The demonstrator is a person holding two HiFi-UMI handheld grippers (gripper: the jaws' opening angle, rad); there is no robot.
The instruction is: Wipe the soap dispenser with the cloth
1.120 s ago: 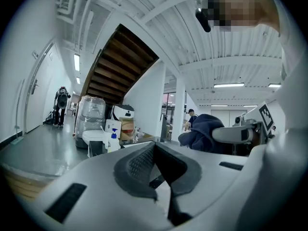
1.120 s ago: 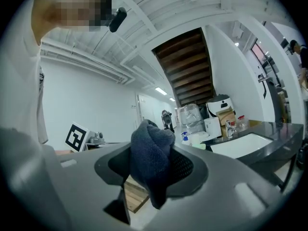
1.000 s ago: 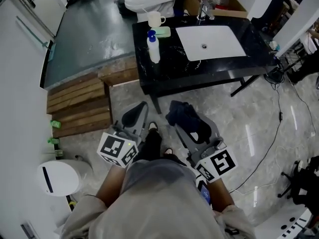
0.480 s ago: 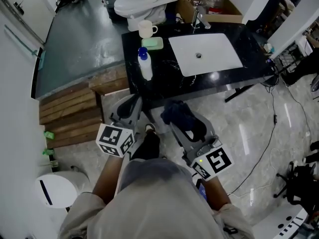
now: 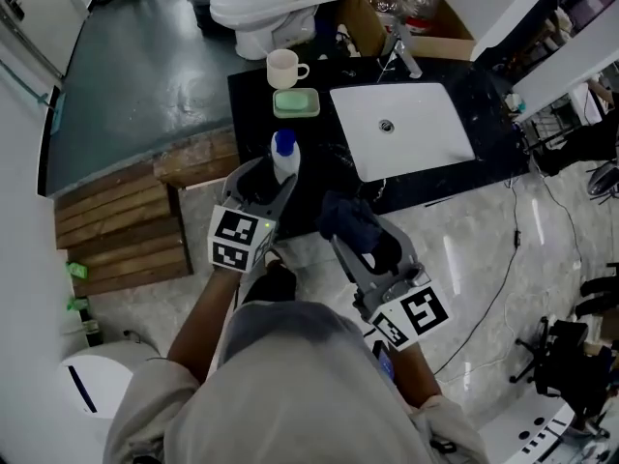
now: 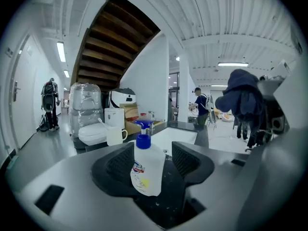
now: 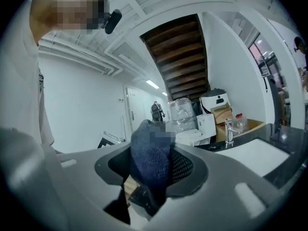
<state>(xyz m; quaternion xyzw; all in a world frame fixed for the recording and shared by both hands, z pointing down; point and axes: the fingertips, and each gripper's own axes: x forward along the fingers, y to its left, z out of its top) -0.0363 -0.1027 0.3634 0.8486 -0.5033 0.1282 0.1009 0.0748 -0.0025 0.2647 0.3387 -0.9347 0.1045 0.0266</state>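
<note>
step in hand: reaching for the soap dispenser, which stands on the black counter between the left gripper's opening jaws, not yet gripped. the right gripper clenches the cloth. next, steady the bottle and bring the cloth over.

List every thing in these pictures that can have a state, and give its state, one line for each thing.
soap dispenser, upright on the counter, not gripped
left gripper, jaws opening, soap dispenser between them
right gripper, shut on the cloth
cloth, bunched in the right gripper
mug, upright
faucet, no water seen running
toilet, lid down
</note>
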